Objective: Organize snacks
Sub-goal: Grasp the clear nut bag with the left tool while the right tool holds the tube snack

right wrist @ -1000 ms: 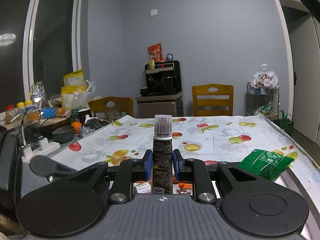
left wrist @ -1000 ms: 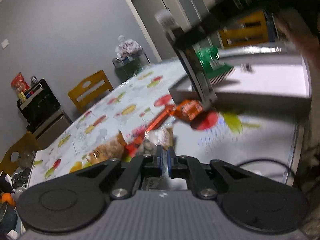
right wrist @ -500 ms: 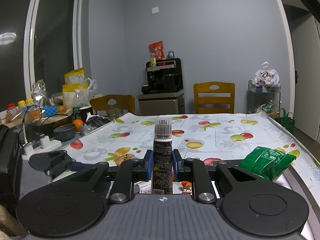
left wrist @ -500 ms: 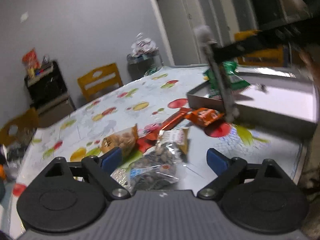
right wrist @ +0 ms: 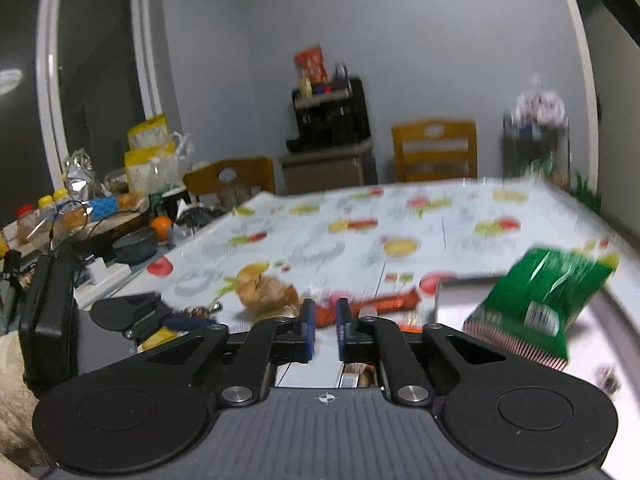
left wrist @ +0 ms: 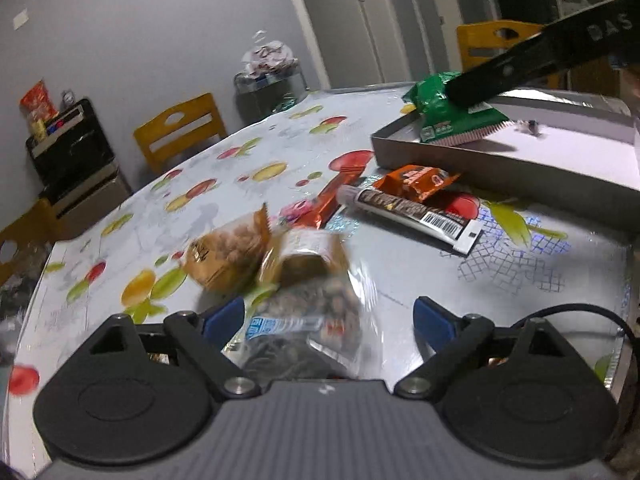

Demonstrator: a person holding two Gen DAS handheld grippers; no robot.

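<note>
My left gripper [left wrist: 329,320] is open over a clear bag of dark nuts [left wrist: 304,320] on the table, the bag lying between its fingers. Beyond it lie a tan snack bag [left wrist: 228,256], a brown packet [left wrist: 308,256], a long dark tube [left wrist: 408,212], an orange wrapper [left wrist: 416,180] and an orange bar [left wrist: 328,204]. A green bag [left wrist: 444,112] rests on the corner of the grey tray [left wrist: 480,164]. My right gripper [right wrist: 325,322] holds nothing, its jaws a narrow gap apart; the green bag [right wrist: 540,304] and the orange bar [right wrist: 380,302] lie ahead.
Yellow chairs [left wrist: 180,136] stand around the fruit-print table [left wrist: 240,168]. A black appliance cabinet [right wrist: 332,128] is at the far wall. Bottles, bags and a bowl [right wrist: 136,244] crowd a side surface at left. The right gripper's arm [left wrist: 540,52] crosses above the tray.
The right gripper has let go of the dark tube, which now lies on the table by the tray. The left gripper opened and lowered over the bag of nuts.
</note>
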